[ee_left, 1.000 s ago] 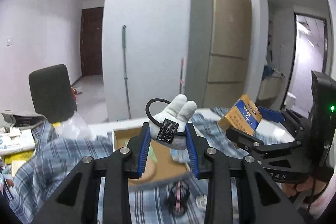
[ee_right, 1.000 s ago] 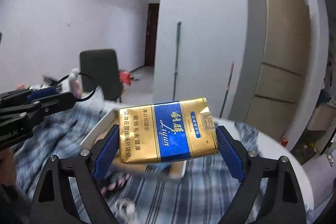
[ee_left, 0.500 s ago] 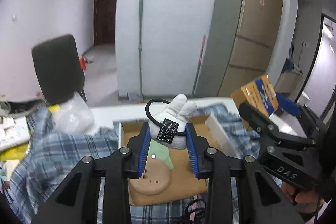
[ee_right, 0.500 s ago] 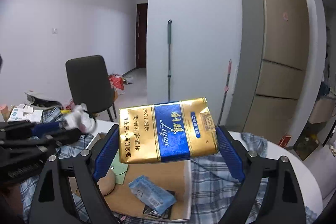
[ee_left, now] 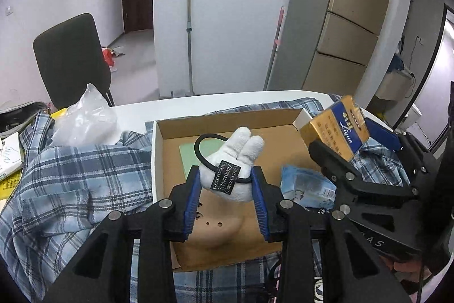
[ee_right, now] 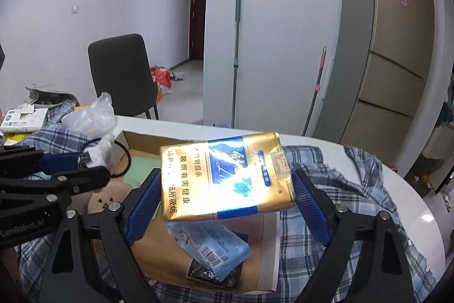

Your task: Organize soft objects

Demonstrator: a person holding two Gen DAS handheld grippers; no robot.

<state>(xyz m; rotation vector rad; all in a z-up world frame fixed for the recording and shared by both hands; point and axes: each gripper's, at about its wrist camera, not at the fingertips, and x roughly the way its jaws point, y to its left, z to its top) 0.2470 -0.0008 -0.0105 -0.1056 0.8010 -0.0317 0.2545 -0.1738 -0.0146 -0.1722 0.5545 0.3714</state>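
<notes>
On the far left of the table point(ee_left: 133, 111) lie some papers point(ee_left: 8, 161) and a clear plastic bag point(ee_left: 85, 118), partly on a blue plaid cloth point(ee_left: 71, 183) that covers most of the table top. Behind them stands a dark chair point(ee_left: 71, 58).

In the middle, on the cloth, sits a shallow cardboard box point(ee_left: 227, 118), open at the top. Inside it I see a green card point(ee_left: 190, 158) lying flat near the left wall, a tan round piece point(ee_left: 218, 229) with small holes toward the near side, and a light blue packet point(ee_right: 210, 246) on the right part of the floor, which lies over a dark flat item point(ee_right: 203, 271) that I cannot identify.

The left gripper point(ee_left: 225, 189) hangs above the box, and its blue pads point(ee_left: 193, 195) are pressed on both sides of a small white plush toy point(ee_left: 238, 161). A black hair tie point(ee_left: 210, 158) with a dark label goes around the toy. The toy is in the air, not touching the box.

To the right, the right gripper point(ee_right: 224, 195) is closed on a gold and blue pack point(ee_right: 224, 178), gripping it by its two short ends. The pack is tilted a little and held over the right half of the box, above the blue packet, without touching it.

Behind the table, a mop point(ee_left: 188, 19) leans on the white wall and a tall fridge point(ee_left: 354, 13) stands at the right.
</notes>
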